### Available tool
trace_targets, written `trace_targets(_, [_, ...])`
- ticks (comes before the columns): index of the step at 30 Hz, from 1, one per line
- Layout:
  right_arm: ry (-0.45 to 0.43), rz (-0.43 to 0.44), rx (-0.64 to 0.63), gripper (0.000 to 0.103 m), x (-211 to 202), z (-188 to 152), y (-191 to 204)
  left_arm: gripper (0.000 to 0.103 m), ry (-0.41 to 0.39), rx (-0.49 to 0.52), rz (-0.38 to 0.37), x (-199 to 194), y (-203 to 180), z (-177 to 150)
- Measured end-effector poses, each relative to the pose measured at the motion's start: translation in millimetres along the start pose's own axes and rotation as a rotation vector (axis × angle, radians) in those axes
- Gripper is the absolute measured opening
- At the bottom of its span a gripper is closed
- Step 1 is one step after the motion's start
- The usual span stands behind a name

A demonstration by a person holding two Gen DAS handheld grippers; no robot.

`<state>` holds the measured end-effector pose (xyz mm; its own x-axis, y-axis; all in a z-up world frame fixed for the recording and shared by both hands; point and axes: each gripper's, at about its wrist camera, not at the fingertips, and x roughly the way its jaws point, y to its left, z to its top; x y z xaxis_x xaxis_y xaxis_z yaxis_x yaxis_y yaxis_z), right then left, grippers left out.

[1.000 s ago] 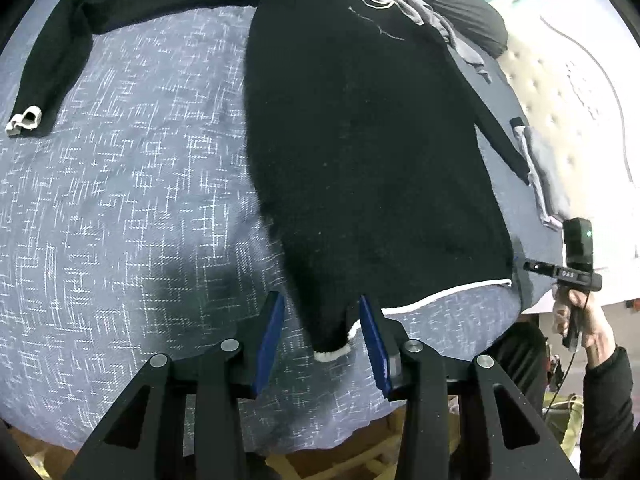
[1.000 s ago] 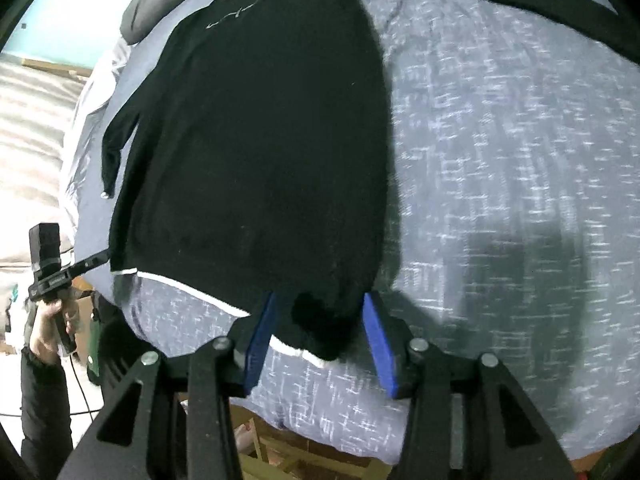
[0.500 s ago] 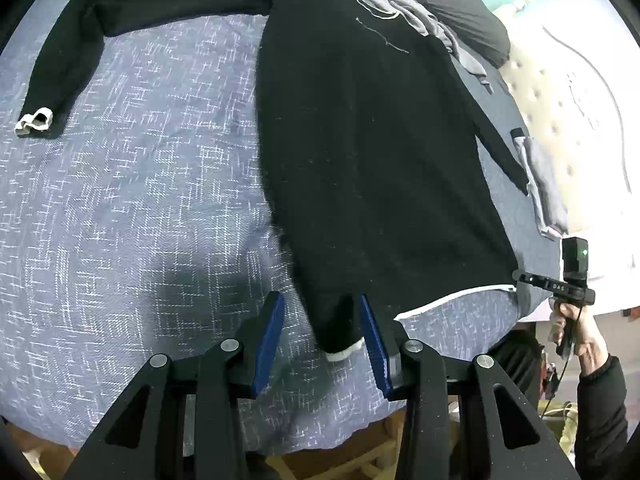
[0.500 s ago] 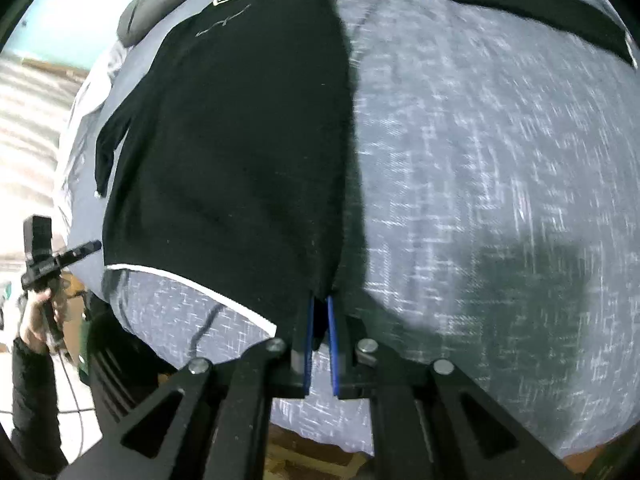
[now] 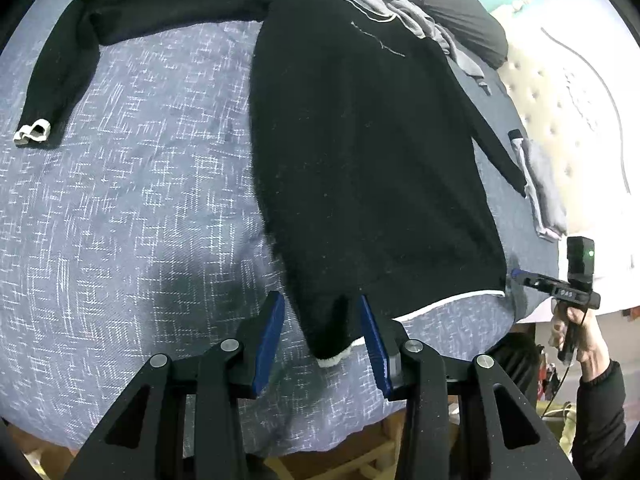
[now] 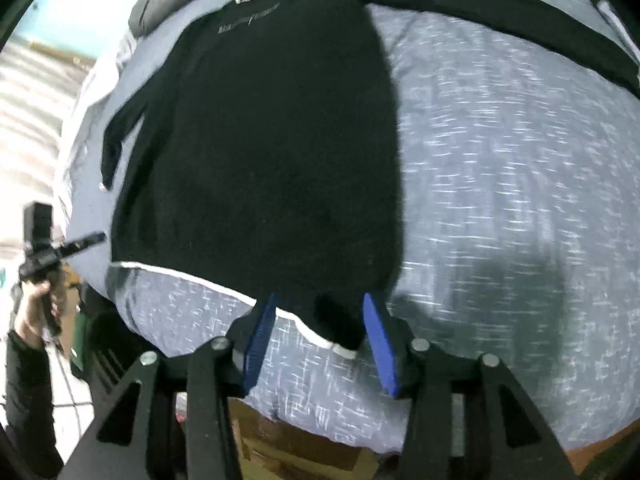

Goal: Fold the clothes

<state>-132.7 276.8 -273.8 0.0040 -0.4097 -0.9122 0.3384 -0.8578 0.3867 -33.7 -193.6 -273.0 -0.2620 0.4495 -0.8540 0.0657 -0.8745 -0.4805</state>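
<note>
**Item.** Black knitted long-sleeved sweater [image 5: 360,140] with white edging at hem and cuffs. It lies spread flat, front up, on the blue-grey patterned bedspread [image 5: 140,200] of a bed. The hem lies at the bed's near edge.

**Layout, referenced to the hem.**
- In the left wrist view, one sleeve runs sideways from the shoulder, well away from the hem, and ends in a white cuff [image 5: 34,134]. The other sleeve lies close along the body.
- A pile of grey garments [image 5: 420,20] lies beyond the collar, at the end farthest from the hem.

**Handling (judgement).** The knit looks soft, limp and light. It is not fragile or slippery, but it will sag and stretch if lifted by one point. Hold it at the hem corners, where the edging gives a firmer bite.

**Grippers.**
- Left gripper [image 5: 320,304]: blue-padded fingers [image 5: 268,336] spread apart on either side of a hem corner [image 5: 332,356], with a clear gap on each side, so nothing is gripped.
- Right gripper [image 6: 320,300]: fingers likewise parted around a hem corner [image 6: 344,344] of the sweater [image 6: 260,140], gripping nothing (this view is blurred).
</note>
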Motion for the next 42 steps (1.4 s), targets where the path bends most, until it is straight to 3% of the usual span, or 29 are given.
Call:
trace_targets(3, [0.030, -0.056, -0.003, 0.043, 16, 2, 4, 0.043, -0.001, 0.002, -0.002, -2, 0, -1])
trace_targets(4, [0.033, -0.066, 0.000, 0.037, 19, 3, 2, 0.043, 0.000, 0.002, -0.002, -3, 0, -1])
trace_targets(6, [0.032, -0.078, -0.005, 0.009, 22, 2, -2, 0.043, 0.000, 0.002, -0.002, -2, -1, -1])
trace_targets(8, [0.023, -0.093, -0.007, 0.001, 19, 1, -7, 0.043, -0.001, 0.000, -0.002, -2, -2, 0])
trace_targets(14, [-0.048, -0.112, 0.000, 0.000, -11, -8, -29, 0.043, 0.002, -0.009, 0.006, 0, 2, 2])
trace_targets(17, [-0.090, -0.068, 0.048, 0.000, -26, -13, -46, 0.043, 0.004, -0.013, 0.008, 1, 5, 1])
trace_targets(19, [-0.070, 0.006, 0.072, 0.001, -26, -13, -48, 0.043, 0.004, -0.016, 0.006, 2, 5, 2])
trace_targets(20, [-0.053, 0.003, 0.063, 0.001, -21, -12, -43, 0.043, 0.004, -0.017, 0.007, 2, 5, 3])
trace_targets(22, [-0.017, -0.003, 0.044, 0.009, -10, -9, -33, 0.043, 0.002, -0.013, 0.008, 1, 2, 4])
trace_targets(24, [0.003, -0.014, 0.036, 0.047, 0, -9, -25, 0.043, -0.001, -0.007, 0.009, -1, -1, 4])
trace_targets(25, [0.009, -0.020, 0.036, 0.048, 4, -9, -21, 0.043, -0.003, -0.004, 0.009, -2, -2, 4])
trace_targets(31, [0.043, -0.058, 0.033, 0.048, 29, -12, 1, 0.043, -0.017, -0.006, 0.004, -10, -1, 4])
trace_targets(36, [0.031, -0.094, 0.014, 0.011, 33, -16, 5, 0.043, -0.018, -0.015, 0.002, -9, 4, 4])
trace_targets(42, [-0.021, -0.099, 0.005, 0.005, 21, -25, 3, 0.043, -0.013, -0.023, 0.002, -6, 7, 4])
